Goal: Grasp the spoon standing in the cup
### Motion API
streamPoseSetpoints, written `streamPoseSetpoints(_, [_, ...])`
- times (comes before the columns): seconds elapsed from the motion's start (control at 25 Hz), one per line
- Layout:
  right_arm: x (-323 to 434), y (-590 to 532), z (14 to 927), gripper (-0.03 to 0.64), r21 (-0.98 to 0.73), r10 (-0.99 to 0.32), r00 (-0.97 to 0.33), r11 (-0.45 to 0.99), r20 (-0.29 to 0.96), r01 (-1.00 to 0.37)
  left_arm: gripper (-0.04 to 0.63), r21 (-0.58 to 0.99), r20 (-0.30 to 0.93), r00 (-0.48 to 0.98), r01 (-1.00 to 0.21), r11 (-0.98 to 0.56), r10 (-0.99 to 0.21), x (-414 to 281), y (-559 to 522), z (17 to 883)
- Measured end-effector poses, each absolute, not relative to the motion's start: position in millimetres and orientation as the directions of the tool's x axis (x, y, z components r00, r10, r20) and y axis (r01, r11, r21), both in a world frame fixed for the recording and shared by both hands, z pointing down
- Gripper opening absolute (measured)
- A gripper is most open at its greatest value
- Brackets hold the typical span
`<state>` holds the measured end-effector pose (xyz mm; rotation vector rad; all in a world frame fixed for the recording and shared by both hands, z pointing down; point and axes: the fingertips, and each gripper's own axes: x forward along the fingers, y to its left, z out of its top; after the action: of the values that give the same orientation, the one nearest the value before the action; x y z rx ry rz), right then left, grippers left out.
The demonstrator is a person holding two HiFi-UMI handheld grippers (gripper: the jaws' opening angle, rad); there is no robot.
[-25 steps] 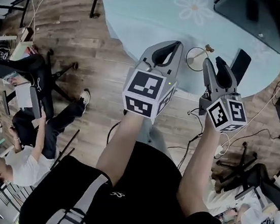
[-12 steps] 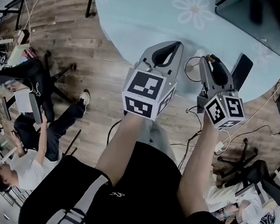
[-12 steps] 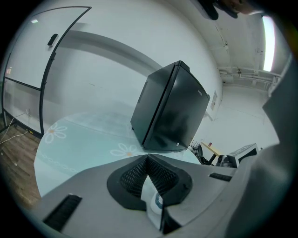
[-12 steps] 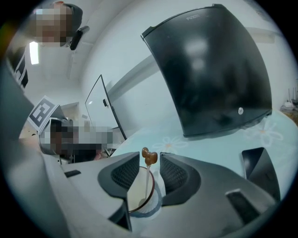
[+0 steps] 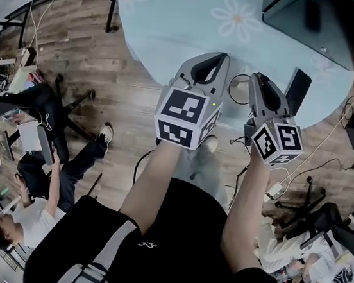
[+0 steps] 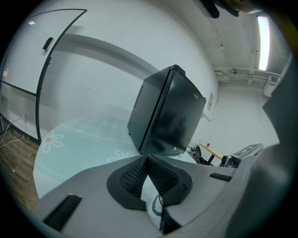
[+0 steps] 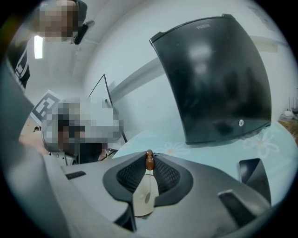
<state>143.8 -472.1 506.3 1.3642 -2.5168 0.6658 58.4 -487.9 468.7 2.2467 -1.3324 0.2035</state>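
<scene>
A pale blue table (image 5: 179, 28) with flower prints is seen across the top of the head view, with a black box (image 5: 322, 24) at its upper right. At centre frame, the left gripper (image 5: 223, 57) is held with its jaws pressed together, nothing between them. Just right of it, the right gripper (image 5: 258, 77) is held over the cup (image 5: 234, 87). Its jaws are closing, and the brown top of the spoon (image 7: 149, 161), standing in the cup, is pinched between their tips.

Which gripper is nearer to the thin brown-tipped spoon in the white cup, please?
Right. The right gripper is closing its jaws round the knob of the brown-tipped spoon; the left gripper hangs to its left, jaws together, clear of it.
</scene>
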Motion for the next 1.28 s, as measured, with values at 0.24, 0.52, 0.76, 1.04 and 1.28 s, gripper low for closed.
streamPoseSetpoints(0.24, [139.4, -471.0, 449.8, 0.049, -0.250, -0.785, -0.544, 0.486, 0.296, -0.837, 0.003, 0.315, 0.288, 0.501, -0.854, -0.414, -0.816, 56.6, -490.7, 417.5])
streamPoseSetpoints(0.52, [144.8, -462.0, 354.6, 0.048, -0.180, -0.820, -0.558, 0.534, 0.128, -0.826, 0.003, 0.252, 0.161, 0.491, -0.859, -0.446, -0.856, 60.2, -480.1, 340.7])
streamPoseSetpoints(0.76, [140.8, -449.6, 297.2, 0.048, -0.098, -0.822, -0.568, 0.563, 0.034, -0.821, 0.003, 0.201, 0.072, 0.485, -0.863, -0.464, -0.872, 57.5, -465.8, 292.5])
streamPoseSetpoints(1.04, [139.7, -443.0, 264.6, 0.048, -0.026, -0.814, -0.581, 0.581, -0.008, -0.813, 0.003, 0.155, 0.001, 0.470, -0.872, -0.464, -0.883, 57.7, -461.3, 253.2])
streamPoseSetpoints(1.28, [133.4, -435.4, 252.9, 0.048, 0.000, -0.807, -0.589, 0.590, -0.032, -0.808, 0.003, 0.140, -0.028, 0.464, -0.875, -0.463, -0.885, 51.2, -454.4, 242.0])
